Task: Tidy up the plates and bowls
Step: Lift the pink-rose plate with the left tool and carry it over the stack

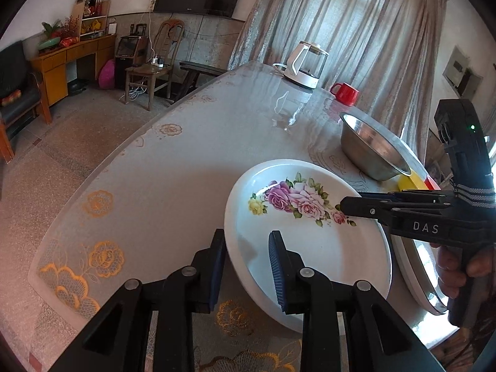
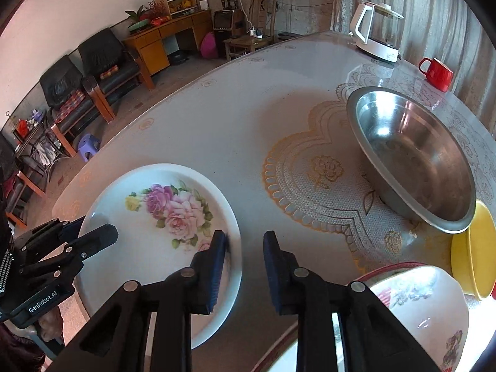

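Observation:
A white plate with a rose print (image 1: 310,241) (image 2: 161,235) lies on the table near its front left edge. My left gripper (image 1: 246,266) is open, its jaws straddling the plate's left rim. It also shows in the right wrist view (image 2: 93,232). My right gripper (image 2: 245,266) is open, its jaws straddling the plate's right rim. It also shows in the left wrist view (image 1: 344,206). A steel bowl (image 2: 415,158) (image 1: 372,148) stands behind. A yellow bowl (image 2: 474,251) and a white flowered plate (image 2: 427,316) on a red-rimmed plate lie at the right.
A white kettle (image 2: 376,31) and a red mug (image 2: 437,74) stand at the table's far side by the curtain. The table (image 2: 232,117) carries a lace-patterned cover. Chairs and a desk stand across the room on the left.

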Demonstrator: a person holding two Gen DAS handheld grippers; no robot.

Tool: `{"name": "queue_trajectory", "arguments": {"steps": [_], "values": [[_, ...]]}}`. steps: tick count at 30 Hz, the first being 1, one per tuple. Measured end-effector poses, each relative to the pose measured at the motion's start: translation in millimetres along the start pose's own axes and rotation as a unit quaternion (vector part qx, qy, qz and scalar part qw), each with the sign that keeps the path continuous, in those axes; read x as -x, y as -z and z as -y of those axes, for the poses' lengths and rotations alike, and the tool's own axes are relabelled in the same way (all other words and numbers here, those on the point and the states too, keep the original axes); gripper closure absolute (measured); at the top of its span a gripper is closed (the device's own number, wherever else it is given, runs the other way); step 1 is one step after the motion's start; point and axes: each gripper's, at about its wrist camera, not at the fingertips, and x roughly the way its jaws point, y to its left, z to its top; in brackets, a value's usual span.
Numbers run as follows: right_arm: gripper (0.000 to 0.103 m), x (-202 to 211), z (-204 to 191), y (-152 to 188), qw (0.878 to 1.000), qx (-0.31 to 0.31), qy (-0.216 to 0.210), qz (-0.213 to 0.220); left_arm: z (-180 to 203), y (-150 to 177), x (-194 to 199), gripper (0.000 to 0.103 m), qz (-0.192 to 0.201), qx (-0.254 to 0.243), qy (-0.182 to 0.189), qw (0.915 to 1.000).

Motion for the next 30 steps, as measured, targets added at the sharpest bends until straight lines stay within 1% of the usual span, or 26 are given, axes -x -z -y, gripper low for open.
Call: {"name": "queue_trajectory", "arguments": {"steps": [2, 3, 5, 7, 9, 11, 13, 14, 16, 18, 21, 24, 30], "values": [[0.083, -5, -4, -1, 1.000, 0.010, -0.011, -0.011, 1, 1, 0, 0.075, 0.001, 0.001, -0.003, 1.0000], [0.081, -7, -6, -2, 1.000, 0.013, -0.022, -0.016, 3, 1, 0, 0.075, 0.003, 0.000, -0.005, 1.0000], [0.081, -8, -7, -3, 1.000, 0.015, -0.023, -0.014, 6, 3, -1, 0.075, 0.009, -0.007, -0.017, 0.9998], [0.081, -10, -5, -3, 0.999, 0.012, -0.033, -0.011, 10, 5, -1, 0.078, 0.019, -0.015, -0.033, 0.9992], [0.081, -11, -5, -5, 0.999, 0.001, -0.045, -0.012, 9, 6, -1, 0.080, 0.021, -0.006, -0.037, 0.9991], [0.081, -14, 0, -8, 0.998, -0.006, -0.055, -0.013, 4, 4, 0, 0.084, 0.018, 0.016, -0.032, 0.9992], [0.082, -13, -1, -7, 0.998, -0.008, -0.055, -0.012, -1, 3, -1, 0.087, 0.014, 0.038, -0.012, 0.9991], [0.083, -13, 0, -7, 0.998, -0.011, -0.053, -0.011, -2, 3, -1, 0.087, 0.013, 0.042, -0.008, 0.9990], [0.086, -11, 6, -6, 0.998, -0.023, -0.059, -0.004, 2, 3, 0, 0.087, 0.011, 0.039, -0.006, 0.9992], [0.087, -9, 12, -6, 0.997, -0.035, -0.062, 0.006, 4, 4, 0, 0.087, 0.006, 0.042, 0.001, 0.9991], [0.087, -4, 15, -5, 0.997, -0.043, -0.054, 0.019, 8, 3, 0, 0.087, 0.007, 0.047, 0.005, 0.9989], [0.089, 2, 17, -3, 0.997, -0.053, -0.052, 0.033, 9, 0, 4, 0.088, 0.014, 0.052, 0.011, 0.9985], [0.090, 16, 21, 1, 0.993, -0.072, -0.063, 0.065, 14, -9, 12, 0.088, 0.029, 0.050, 0.015, 0.9982]]}}
